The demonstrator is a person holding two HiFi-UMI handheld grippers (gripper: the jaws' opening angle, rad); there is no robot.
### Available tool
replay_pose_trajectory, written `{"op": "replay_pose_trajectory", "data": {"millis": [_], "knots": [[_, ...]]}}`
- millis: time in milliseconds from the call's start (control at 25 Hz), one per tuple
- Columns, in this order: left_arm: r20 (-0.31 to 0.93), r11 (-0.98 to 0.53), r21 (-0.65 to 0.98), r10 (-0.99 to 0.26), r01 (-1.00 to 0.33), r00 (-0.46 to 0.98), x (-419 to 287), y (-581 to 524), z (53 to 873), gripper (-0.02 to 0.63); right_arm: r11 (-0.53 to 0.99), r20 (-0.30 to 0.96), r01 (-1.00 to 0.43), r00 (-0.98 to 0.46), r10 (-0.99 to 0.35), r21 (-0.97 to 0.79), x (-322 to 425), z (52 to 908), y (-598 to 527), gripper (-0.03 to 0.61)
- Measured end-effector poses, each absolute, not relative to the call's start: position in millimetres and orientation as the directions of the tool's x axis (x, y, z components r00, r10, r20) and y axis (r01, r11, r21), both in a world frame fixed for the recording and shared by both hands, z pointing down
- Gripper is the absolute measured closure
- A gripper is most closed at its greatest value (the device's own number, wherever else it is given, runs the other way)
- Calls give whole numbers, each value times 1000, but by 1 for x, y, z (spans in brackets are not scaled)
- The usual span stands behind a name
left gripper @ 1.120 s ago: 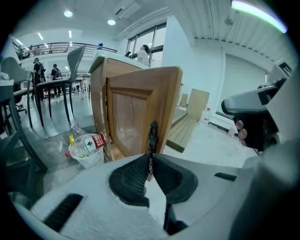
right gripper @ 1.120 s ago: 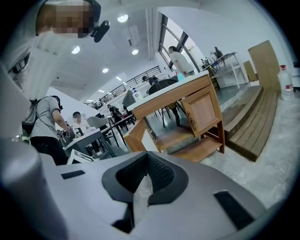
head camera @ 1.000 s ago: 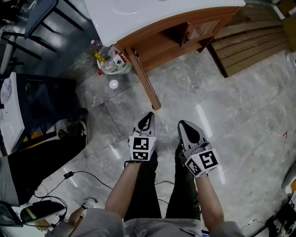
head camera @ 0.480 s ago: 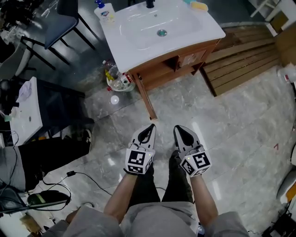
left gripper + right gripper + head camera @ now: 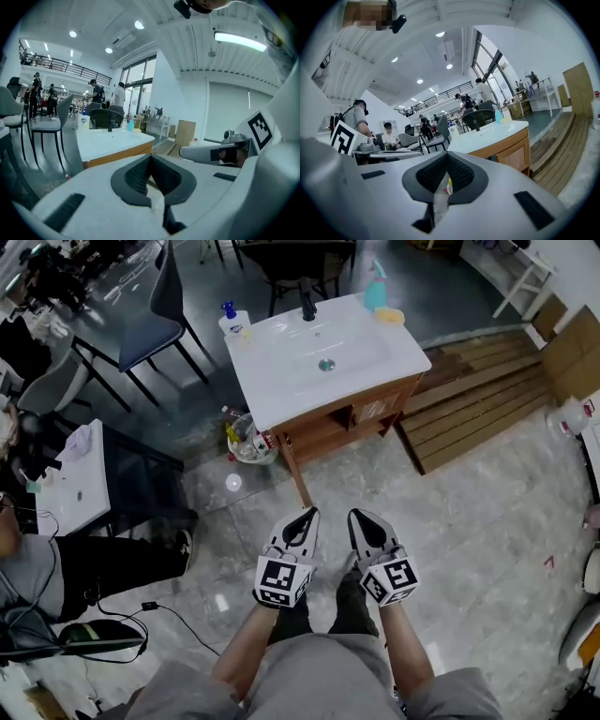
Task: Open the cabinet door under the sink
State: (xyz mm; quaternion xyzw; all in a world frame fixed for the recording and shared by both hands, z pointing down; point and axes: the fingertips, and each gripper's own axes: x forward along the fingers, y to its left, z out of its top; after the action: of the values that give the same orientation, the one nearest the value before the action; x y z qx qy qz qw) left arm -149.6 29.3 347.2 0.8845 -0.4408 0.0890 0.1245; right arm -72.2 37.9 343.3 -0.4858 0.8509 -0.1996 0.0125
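The sink (image 5: 323,357) has a white top on a wooden cabinet (image 5: 349,420), which stands across the floor from me. A narrow wooden door panel (image 5: 292,471) juts out from the cabinet's left front corner toward me, seen edge-on. My left gripper (image 5: 307,515) and right gripper (image 5: 357,517) hover side by side in the air short of the cabinet, touching nothing. Both are shut and empty. In the left gripper view, the shut left gripper (image 5: 151,159) points level past the sink top (image 5: 112,142). The right gripper (image 5: 447,158) points level toward the cabinet (image 5: 513,153).
A bag of bottles (image 5: 247,442) lies by the cabinet's left side. Wooden slatted boards (image 5: 473,399) lie to its right. Chairs (image 5: 159,320) and a dark table (image 5: 127,486) stand at left, beside a seated person (image 5: 56,563). A cable (image 5: 173,613) runs on the floor.
Both grippers have risen, still shut and side by side. The head view has lifted, so the whole sink top and the room behind it now show.
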Motion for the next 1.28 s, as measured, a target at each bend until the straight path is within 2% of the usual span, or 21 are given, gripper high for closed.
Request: {"op": "replay_pose_trajectory", "data": {"millis": [880, 1280], "knots": [[78, -627, 43, -774, -778, 628, -151, 44, 194, 607, 528, 6, -828, -538, -843, -186, -86, 195, 48, 569], [15, -636, -3, -772, -772, 636, -146, 49, 166, 607, 539, -28, -835, -540, -841, -114, -87, 169, 53, 569]]}}
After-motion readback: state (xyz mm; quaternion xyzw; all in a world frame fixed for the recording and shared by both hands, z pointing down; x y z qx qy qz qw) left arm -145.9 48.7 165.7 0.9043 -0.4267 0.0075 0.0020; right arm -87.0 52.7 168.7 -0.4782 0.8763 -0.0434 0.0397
